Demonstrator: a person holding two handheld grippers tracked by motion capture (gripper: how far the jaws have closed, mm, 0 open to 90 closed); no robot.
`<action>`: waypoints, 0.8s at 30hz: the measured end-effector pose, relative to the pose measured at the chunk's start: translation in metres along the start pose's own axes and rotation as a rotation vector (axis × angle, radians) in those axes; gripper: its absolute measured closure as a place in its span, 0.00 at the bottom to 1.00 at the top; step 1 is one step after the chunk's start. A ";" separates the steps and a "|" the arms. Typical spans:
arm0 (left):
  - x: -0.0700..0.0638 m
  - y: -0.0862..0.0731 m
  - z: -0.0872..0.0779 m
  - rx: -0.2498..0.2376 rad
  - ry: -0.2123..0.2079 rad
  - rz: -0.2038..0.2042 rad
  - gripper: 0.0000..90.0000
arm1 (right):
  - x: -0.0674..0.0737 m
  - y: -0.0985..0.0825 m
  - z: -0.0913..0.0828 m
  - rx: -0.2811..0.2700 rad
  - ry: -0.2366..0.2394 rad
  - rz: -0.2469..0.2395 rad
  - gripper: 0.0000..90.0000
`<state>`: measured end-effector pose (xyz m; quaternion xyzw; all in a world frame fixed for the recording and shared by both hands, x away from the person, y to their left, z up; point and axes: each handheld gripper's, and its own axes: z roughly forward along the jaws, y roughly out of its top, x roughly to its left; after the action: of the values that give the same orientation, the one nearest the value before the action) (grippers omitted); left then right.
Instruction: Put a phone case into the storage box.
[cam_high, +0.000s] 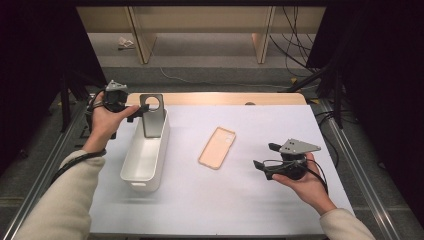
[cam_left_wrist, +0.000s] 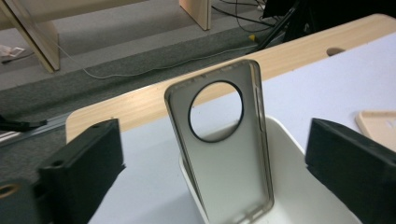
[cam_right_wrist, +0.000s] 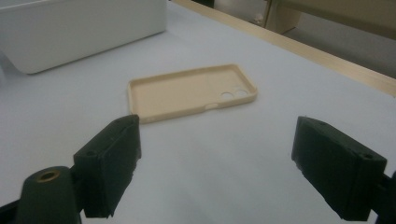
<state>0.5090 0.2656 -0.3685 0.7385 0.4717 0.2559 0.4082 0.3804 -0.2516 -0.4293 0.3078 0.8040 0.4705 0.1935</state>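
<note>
**Left tool open beside grey case standing in the white bin**

The left tool (cam_high: 141, 108) sits at the far left of the surface (cam_high: 240, 200), its jaws spread wide with nothing pressed between them. In the left gripper view the two black jaws stand well apart at either side of the grey phone case (cam_left_wrist: 224, 149), and neither one touches it. That view shows the case upright, leaning on the far end wall of the white bin (cam_left_wrist: 299, 186), with its large round camera opening at the top and its hollow inner side facing the camera. The high view gives what the close view cannot: the whole bin (cam_high: 145, 157), long and narrow, lying left of centre on the surface, with the grey case (cam_high: 151, 116) at its far end and sticking up above the rim.

The right tool (cam_high: 265, 156) is held low at the right side, also open and holding nothing. The right gripper view looks between its wide jaws at a beige phone case (cam_right_wrist: 191, 93) lying flat, hollow side up, with two small round holes near one end; a side wall of the bin shows behind it. From above, the beige case (cam_high: 217, 147) lies on the surface between the bin and the right tool, apart from both.
</note>
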 end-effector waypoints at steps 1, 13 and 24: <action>-0.002 -0.001 -0.003 -0.001 -0.005 0.006 0.02 | 0.000 0.000 0.000 0.000 0.000 0.000 0.19; -0.044 -0.031 -0.048 -0.123 -0.093 -0.004 0.00 | 0.001 0.000 0.000 0.002 0.000 0.000 0.19; -0.074 -0.077 -0.071 -0.126 -0.119 0.026 0.01 | 0.001 0.000 0.002 0.005 0.003 0.005 0.18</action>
<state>0.3853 0.2416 -0.3950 0.7314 0.4200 0.2458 0.4777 0.3804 -0.2495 -0.4303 0.3093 0.8047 0.4695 0.1905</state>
